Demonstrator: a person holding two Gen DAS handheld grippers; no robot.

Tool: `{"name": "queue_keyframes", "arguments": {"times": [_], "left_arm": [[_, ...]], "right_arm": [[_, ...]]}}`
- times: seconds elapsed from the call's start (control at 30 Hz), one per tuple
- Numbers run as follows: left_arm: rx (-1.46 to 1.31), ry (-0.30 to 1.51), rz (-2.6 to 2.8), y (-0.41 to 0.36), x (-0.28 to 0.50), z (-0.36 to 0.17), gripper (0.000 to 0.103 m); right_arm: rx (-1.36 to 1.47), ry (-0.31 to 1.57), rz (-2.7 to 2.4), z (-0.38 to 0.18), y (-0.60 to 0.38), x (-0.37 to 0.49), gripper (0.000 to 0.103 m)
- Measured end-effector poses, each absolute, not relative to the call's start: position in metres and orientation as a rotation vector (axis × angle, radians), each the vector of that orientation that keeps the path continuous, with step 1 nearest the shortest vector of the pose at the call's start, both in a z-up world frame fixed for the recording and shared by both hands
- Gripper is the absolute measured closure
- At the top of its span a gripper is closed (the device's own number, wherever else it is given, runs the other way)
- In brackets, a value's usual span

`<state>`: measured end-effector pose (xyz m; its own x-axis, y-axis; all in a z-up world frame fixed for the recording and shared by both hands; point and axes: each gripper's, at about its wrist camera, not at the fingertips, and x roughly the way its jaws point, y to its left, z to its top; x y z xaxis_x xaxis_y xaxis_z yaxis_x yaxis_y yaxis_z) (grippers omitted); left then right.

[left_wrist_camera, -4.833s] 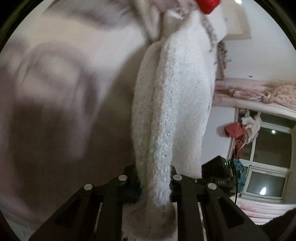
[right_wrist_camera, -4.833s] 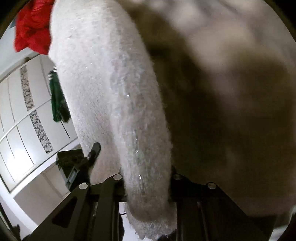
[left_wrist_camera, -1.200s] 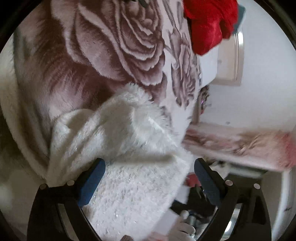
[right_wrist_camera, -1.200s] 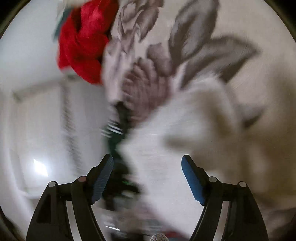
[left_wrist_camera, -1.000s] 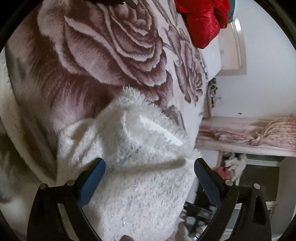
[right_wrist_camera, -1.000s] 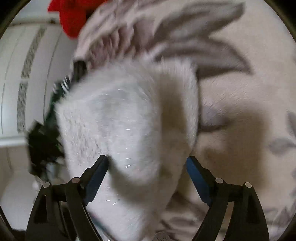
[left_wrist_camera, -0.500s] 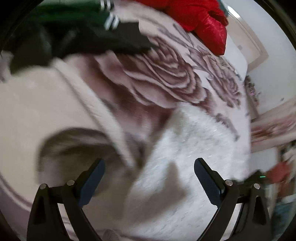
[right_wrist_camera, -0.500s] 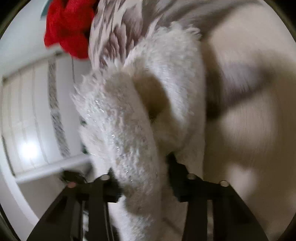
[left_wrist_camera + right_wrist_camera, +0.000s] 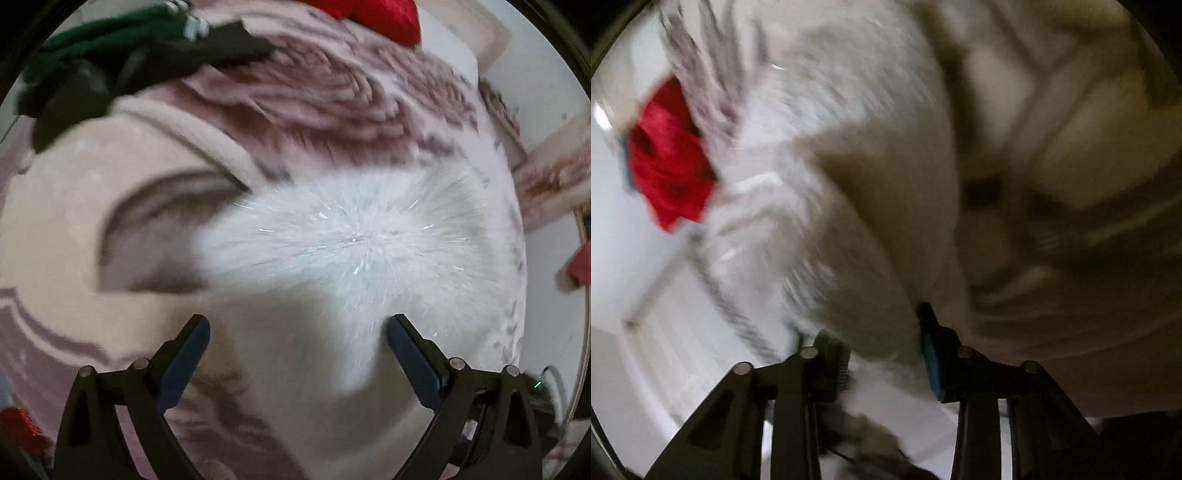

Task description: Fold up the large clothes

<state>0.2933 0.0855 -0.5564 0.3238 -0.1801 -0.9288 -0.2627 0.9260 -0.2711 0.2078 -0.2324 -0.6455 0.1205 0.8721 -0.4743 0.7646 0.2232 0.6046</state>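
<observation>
The sweater (image 9: 354, 251) is white and fluffy, flecked with glinting threads — it lies in a soft heap on the rose-print blanket (image 9: 332, 110), near its edge. The left gripper (image 9: 297, 354) hangs over it with jaws spread wide, nothing between them. The right gripper (image 9: 886, 354) has just closed and pinches a thick fold of the sweater (image 9: 849, 184) — both views are blurred.

Your left view: even indoor light, radial motion streaks across the white fuzzy garment (image 9: 354, 251) ahead of the claw, a soft shadow between the fingers. Your right view: heavy smear throughout, dim and shaded to the claw's right, brighter left. Both: fisheye bending, black corners.
</observation>
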Motion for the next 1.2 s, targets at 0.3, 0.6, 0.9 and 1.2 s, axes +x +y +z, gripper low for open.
{"name": "queue_keyframes", "arguments": {"times": [0.3,0.6,0.9,1.2], "left_arm": [[-0.443,1.196,0.051,0.081,0.315,-0.568,0.0],[-0.513,1.177,0.04,0.091,0.303,-0.57,0.001],[-0.703,1.142,0.116,0.114,0.235,-0.534,0.001],[-0.736,1.19,0.068,0.065,0.268,-0.565,0.0]], "right_arm": [[0.68,1.577,0.41,-0.519,-0.24,0.324,0.035],[0.289,1.789,0.802,-0.562,-0.097,0.406,0.027],[0.445,1.711,0.677,-0.49,-0.106,0.384,0.084],[0.043,1.707,0.417,-0.538,-0.119,0.441,0.084]]}}
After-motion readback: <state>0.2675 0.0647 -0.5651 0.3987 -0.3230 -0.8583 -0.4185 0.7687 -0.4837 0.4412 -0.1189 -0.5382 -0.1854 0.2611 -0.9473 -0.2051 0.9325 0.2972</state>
